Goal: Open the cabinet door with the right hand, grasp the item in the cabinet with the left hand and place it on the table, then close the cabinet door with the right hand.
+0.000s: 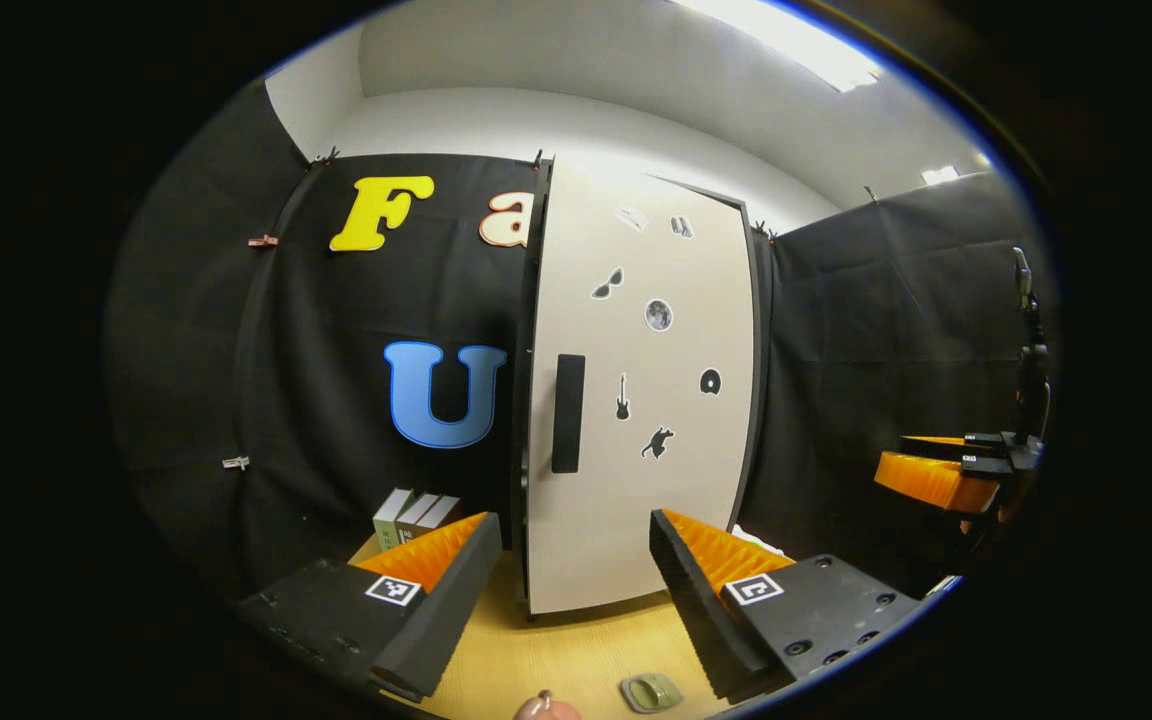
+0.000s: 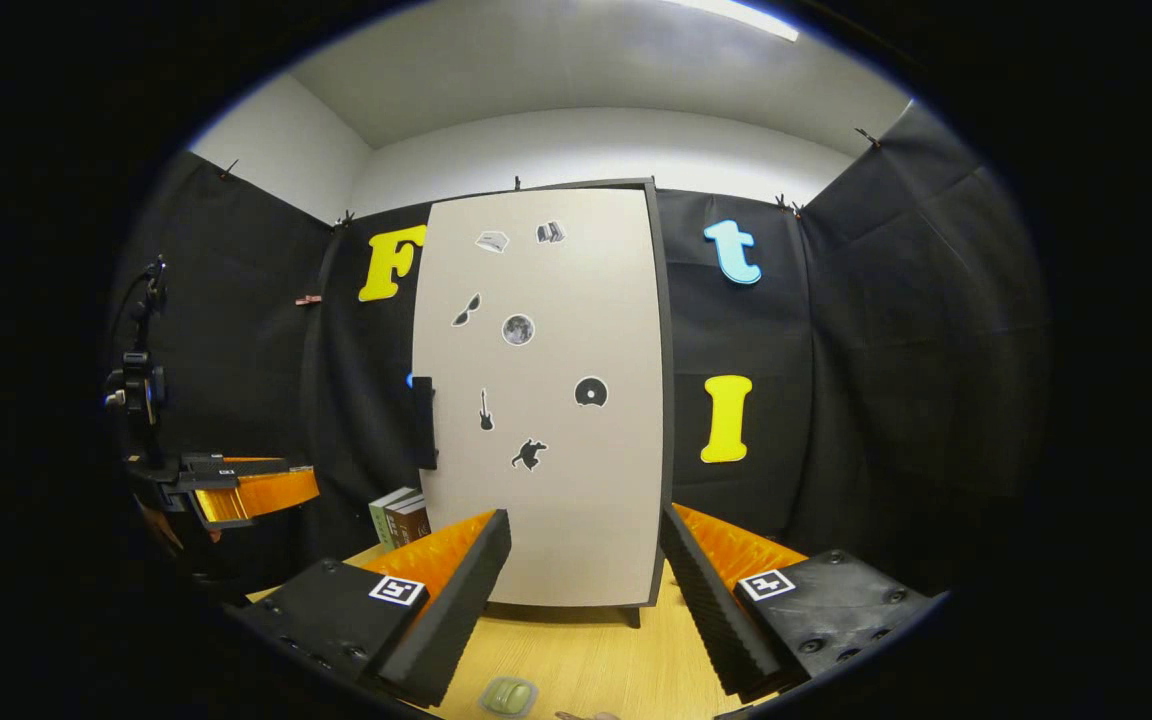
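A tall cabinet stands on the wooden table (image 1: 556, 655), its white sticker-covered door (image 1: 636, 400) (image 2: 546, 400) shut against the dark frame. A black vertical handle (image 1: 567, 412) (image 2: 423, 422) sits on the door's left edge. My left gripper (image 1: 576, 590) is open, a short way in front of the door, holding nothing. My right gripper (image 2: 584, 590) is also open and faces the door from a little farther back. Each gripper shows off to the side in the other's view: the right gripper (image 1: 946, 475), the left gripper (image 2: 236, 490). A small green item (image 1: 651, 692) (image 2: 508, 696) lies on the table near me.
A few books (image 1: 414, 515) (image 2: 398, 517) stand on the table left of the cabinet. A person's fingertip (image 1: 546, 708) shows at the table's near edge. Black cloth walls close the booth on all sides.
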### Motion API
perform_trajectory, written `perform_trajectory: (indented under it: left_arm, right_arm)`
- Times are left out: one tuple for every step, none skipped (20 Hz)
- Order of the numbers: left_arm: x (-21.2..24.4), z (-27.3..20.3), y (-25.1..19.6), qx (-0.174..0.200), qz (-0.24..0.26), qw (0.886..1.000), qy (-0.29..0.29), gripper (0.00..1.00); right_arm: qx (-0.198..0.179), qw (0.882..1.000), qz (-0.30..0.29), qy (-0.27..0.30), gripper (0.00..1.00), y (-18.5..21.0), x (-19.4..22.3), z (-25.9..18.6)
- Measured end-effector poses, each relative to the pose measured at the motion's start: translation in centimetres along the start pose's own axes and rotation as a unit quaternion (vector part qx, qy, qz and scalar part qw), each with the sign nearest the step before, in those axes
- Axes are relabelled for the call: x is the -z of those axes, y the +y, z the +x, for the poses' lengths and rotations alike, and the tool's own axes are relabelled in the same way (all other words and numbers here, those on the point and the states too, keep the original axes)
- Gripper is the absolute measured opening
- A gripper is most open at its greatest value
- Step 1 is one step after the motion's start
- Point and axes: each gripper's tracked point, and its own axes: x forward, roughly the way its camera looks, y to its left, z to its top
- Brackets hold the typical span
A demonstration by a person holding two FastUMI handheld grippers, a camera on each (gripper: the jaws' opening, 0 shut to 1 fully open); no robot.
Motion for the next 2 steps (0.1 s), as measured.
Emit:
perform_trajectory:
  left_arm:
    - [-0.15, -0.08, -0.11, -0.001, 0.003, 1.0, -0.002, 0.94]
    - [-0.11, -0.03, -0.27, 0.0, 0.005, 1.0, -0.004, 0.95]
  right_arm:
    - [-0.003, 1.0, 0.0, -0.001, 0.98, 0.1, -0.06, -0.12]
    - [-0.005, 1.0, 0.0, -0.002, 0.98, 0.2, -0.18, -0.23]
